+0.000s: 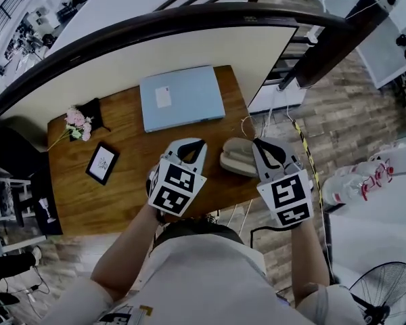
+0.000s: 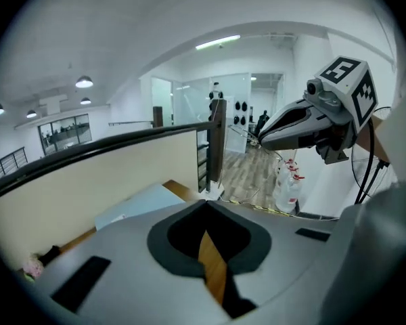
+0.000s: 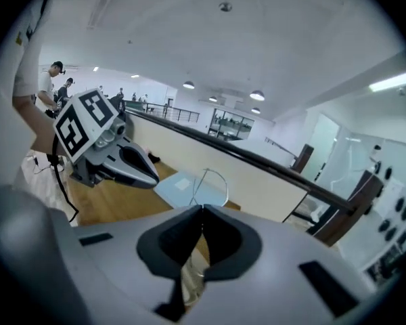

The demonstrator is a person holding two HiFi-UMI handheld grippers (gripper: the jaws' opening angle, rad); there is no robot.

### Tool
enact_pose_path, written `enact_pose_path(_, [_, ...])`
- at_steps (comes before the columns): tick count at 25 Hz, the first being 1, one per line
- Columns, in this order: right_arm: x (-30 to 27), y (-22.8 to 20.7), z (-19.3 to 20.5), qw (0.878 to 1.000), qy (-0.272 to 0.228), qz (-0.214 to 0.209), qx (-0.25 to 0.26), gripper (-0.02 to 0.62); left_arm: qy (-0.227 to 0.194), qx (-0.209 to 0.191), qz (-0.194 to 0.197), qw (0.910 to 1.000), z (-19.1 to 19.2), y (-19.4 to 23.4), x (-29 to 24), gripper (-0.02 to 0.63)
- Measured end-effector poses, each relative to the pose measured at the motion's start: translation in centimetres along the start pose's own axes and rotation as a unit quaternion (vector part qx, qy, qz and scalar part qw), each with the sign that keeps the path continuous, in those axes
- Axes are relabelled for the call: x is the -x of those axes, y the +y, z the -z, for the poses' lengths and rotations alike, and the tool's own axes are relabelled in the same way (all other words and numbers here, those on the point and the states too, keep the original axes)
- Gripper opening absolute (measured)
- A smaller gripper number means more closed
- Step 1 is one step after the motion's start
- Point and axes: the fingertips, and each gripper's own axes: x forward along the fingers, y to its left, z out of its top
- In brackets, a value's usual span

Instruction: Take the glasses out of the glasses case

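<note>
**Glasses [image 3: 210,185], thin and wire-rimmed, clear of the cream oval glasses case [image 1: 238,158]**

Held over the far right end of the case in the head view; pinched in the fully closed jaws of the right gripper [image 3: 201,208]; seen there as a wire loop rising past the tips, with something clear lower between the pads, likely a lens. Probably very light; springy in the frame; easily bent at the hinges and bridge; smooth enough to slip or swivel in so narrow a pinch. Best taken by the bridge or by a temple near its hinge, never across a lens face; cannot tell which part is pinched now. Just left of the case, left gripper [image 2: 204,202] closed tip to tip on nothing; only wood visible through the gap behind the tips.

Under the case, a brown wooden table top [image 1: 122,202]; hard, flat and unkind to a dropped lens; worth a gentle set-down. Beyond the case, a pale blue flat rectangular slab [image 1: 182,98], perhaps a closed laptop. Well to the left of the case, a small black-framed card [image 1: 102,162] and a bunch of pink flowers [image 1: 78,122]. Right of the case, past the table edge, grey wood-plank floor [image 1: 352,114] and white plastic bottles [image 1: 355,178]; farther beyond, a dark curved handrail [image 1: 189,19] over a cream wall.
</note>
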Motion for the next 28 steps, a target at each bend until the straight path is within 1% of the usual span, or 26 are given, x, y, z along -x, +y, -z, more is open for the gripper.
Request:
enact_pose_path(4, [3.3,-1.3,-3.9,0.998,-0.059,0.037,-0.001,0.009,-0.041,-0.024,-0.025,0.9986,-3.8,1.1,2.6,0.002])
enact_pose_path(6, [4.9,-1.9,-5.6,0.995,-0.088,0.052,-0.003,0.008,-0.06,-0.029,-0.037,0.9971,-5.5,1.5,3.9,0.002])
enact_pose_path(10, [8.4,-3.0,-8.6,0.986,-0.144,0.082,-0.018,0.009,-0.098,-0.044,-0.053,0.9928,-8.9,1.6,6.4,0.002])
enact_pose_path(14, [11.7,-4.0,-10.8,0.977,-0.18,0.112,-0.027,0.009,-0.135,-0.062,-0.068,0.9866,-11.8,1.5,8.8,0.002])
enact_pose_path(20, [16.1,-5.0,-12.2,0.965,-0.216,0.148,-0.03,0.009,-0.19,-0.073,-0.083,0.9756,-15.1,0.8,12.8,0.002])
enact_pose_path(24, [18.2,-5.3,-12.6,0.954,-0.251,0.161,-0.033,0.009,-0.22,-0.075,-0.091,0.9685,-16.8,0.5,15.1,0.002])
enact_pose_path(28, [19.5,-5.5,-12.0,0.944,-0.28,0.158,-0.077,0.009,-0.228,-0.075,-0.093,0.9663,-17.1,0.2,16.4,0.002])
